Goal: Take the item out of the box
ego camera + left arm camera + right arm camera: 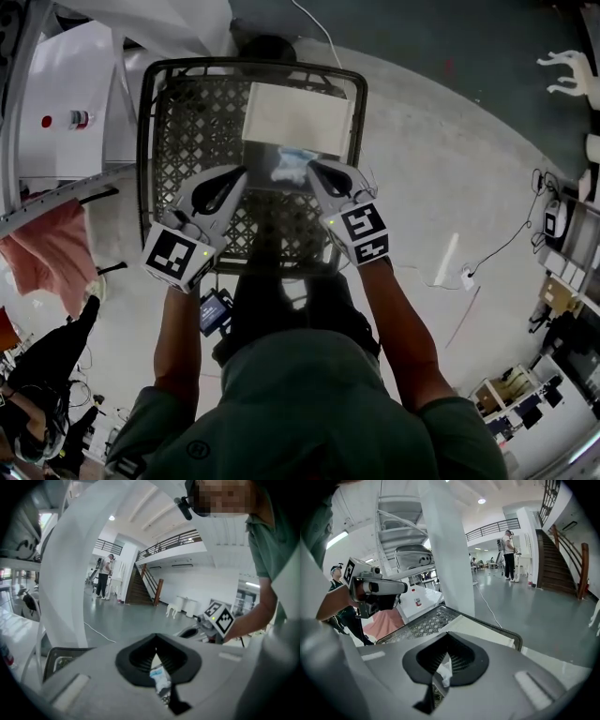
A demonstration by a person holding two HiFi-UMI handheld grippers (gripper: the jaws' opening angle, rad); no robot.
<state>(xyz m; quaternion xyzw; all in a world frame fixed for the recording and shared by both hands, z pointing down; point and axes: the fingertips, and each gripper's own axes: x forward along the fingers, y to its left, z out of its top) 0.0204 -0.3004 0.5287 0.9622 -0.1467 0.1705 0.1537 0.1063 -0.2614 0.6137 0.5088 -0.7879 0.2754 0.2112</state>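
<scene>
A black lattice basket (157,141) stands on the floor with an open white box (295,117) in its far half. Above the basket's middle hangs a flat, glossy plastic-wrapped item (281,169) with white and blue print. My left gripper (241,173) pinches its left edge and my right gripper (313,167) pinches its right edge. In the left gripper view the left gripper (158,667) is shut on white-blue wrapper (160,680). In the right gripper view the right gripper (440,666) is shut on white wrapper (444,671).
A pink cloth (42,248) hangs at the left below a white surface with a small bottle (80,119). Cables (511,239) and gear lie on the floor at the right. A white pillar (445,541) rises beyond the basket. People stand at the lower left.
</scene>
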